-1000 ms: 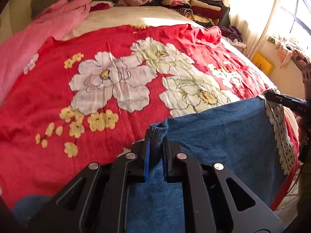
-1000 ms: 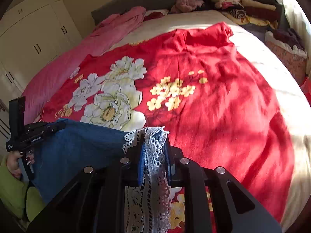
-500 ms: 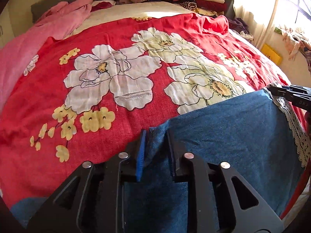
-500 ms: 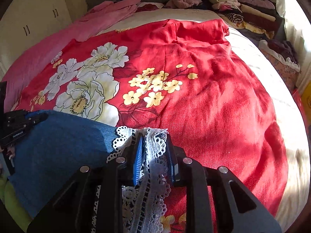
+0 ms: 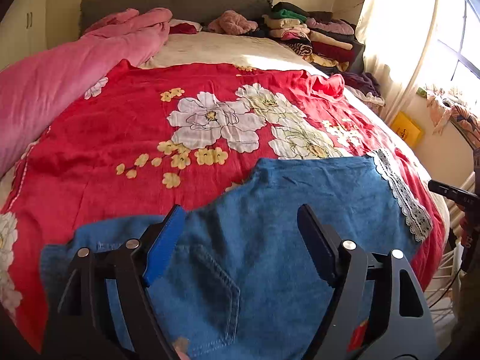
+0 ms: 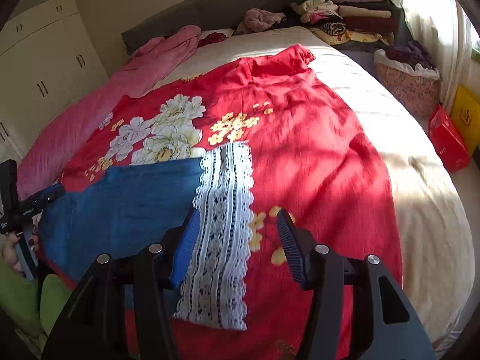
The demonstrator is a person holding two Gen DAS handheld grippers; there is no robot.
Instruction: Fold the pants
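Pants point(image 5: 300, 210) lying flat on the red flowered sheet point(image 5: 120, 138) at the near edge of the bed point(image 6: 420, 210), folded across so that the lace hem point(image 6: 223, 210) lies at the right end and the back pocket point(image 5: 210, 285) toward the left. Left tool point(image 5: 240, 240): jaws have just been opening and now stand wide above the denim beside the pocket, gripping nothing; the cloth lies under them, not pinched. Right tool point(image 6: 237, 240): jaws have likewise just been opening, now about half spread over the lace band, whose outer edge and a strip of sheet show between them; nothing is held. Each tool appears at the margin of the other's view, a hand point(image 6: 13, 252) on the left one's handle.

Handling, as judged: denim of this kind is soft but has body, moderately heavy, not slippery, and holds a crease once pressed; it sags from any single held point, so two grips along one edge are advisable. The lace is the delicate part and may snag on ribbed pads; a hold on the denim just inside the hem is safer. For the next fold, the two corners of one short end look the best purchase. Folded clothes point(image 5: 315, 36) are stacked at the headboard, well apart.
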